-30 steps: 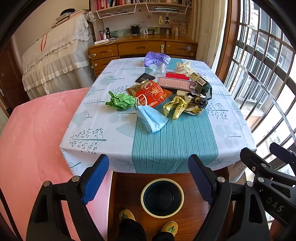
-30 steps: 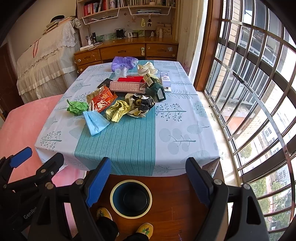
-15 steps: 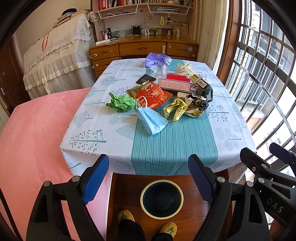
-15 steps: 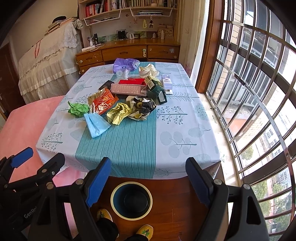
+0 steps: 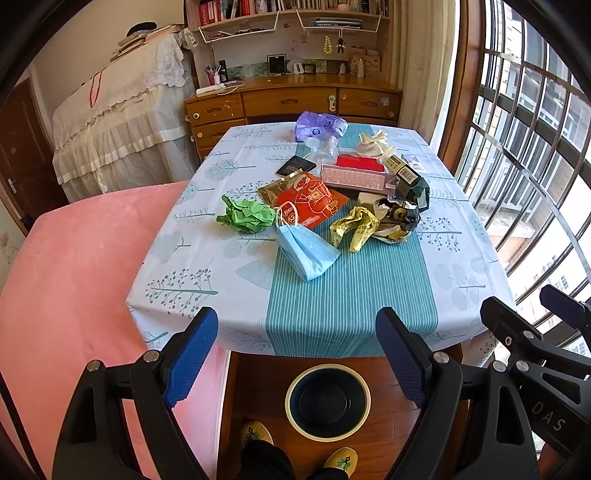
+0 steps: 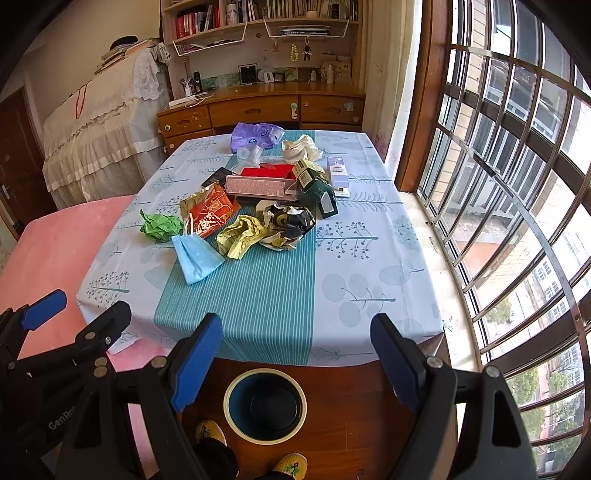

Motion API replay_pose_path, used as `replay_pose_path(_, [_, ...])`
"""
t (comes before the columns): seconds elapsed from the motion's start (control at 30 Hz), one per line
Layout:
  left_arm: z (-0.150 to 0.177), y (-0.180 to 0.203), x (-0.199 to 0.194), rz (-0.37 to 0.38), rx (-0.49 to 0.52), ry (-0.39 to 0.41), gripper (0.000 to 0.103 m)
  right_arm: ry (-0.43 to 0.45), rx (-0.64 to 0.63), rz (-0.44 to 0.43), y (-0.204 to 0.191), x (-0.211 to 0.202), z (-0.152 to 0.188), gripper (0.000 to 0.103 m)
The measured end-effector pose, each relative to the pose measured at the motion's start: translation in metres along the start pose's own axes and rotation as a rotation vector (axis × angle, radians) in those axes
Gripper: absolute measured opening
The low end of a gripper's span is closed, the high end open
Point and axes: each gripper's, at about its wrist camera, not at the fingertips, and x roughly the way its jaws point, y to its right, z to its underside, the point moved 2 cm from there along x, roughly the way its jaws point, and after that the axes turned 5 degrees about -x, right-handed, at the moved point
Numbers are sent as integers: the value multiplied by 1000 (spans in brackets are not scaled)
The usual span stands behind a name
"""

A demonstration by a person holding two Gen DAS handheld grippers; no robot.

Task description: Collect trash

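Slippers point(image 5: 341, 458) half behind trousers point(image 5: 266, 461)

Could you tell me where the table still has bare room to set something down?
The near end of the tablecloth, between the blue face mask and the table's front edge, is bare, as is the window-side strip right of the crumpled black wrapper. The middle, from the green paper ball back to the purple bag, is crowded.

Sunlit room: table under leaf-print cloth point(image 5: 192, 258) with teal striped runner point(image 5: 351, 295). Pink bedspread point(image 5: 74, 277) beside table's left edge. Wooden dresser point(image 6: 258, 107) behind table, bookshelves point(image 6: 258, 22) above. Lace-draped furniture point(image 5: 122, 122) at left, books stacked on top. Barred window point(image 6: 517, 184) at right. Yellow slippers point(image 5: 341, 458) on wood floor.
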Motion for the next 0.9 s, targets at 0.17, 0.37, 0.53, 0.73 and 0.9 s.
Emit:
replay_pose_path(0.17, [-11, -1, -5, -18, 2, 23, 85, 34, -9, -9, -1, -3, -8, 83])
replay_pose_path(0.37, [-24, -10, -10, -51, 0, 56, 85, 74, -30, -38, -9, -1, -22, 83])
replay_pose_path(0.53, [-40, -22, -1, -68, 35, 53, 85, 90, -51, -52, -23, 9, -38, 83])
replay_pose_path(0.73, [-62, -46, 32, -27, 107, -18, 85, 33, -58, -120, -45, 42, -60, 83])
replay_pose_path(0.9, [-92, -74, 75, -10, 186, -62, 85, -24, -88, -164, -77, 79, -76, 83])
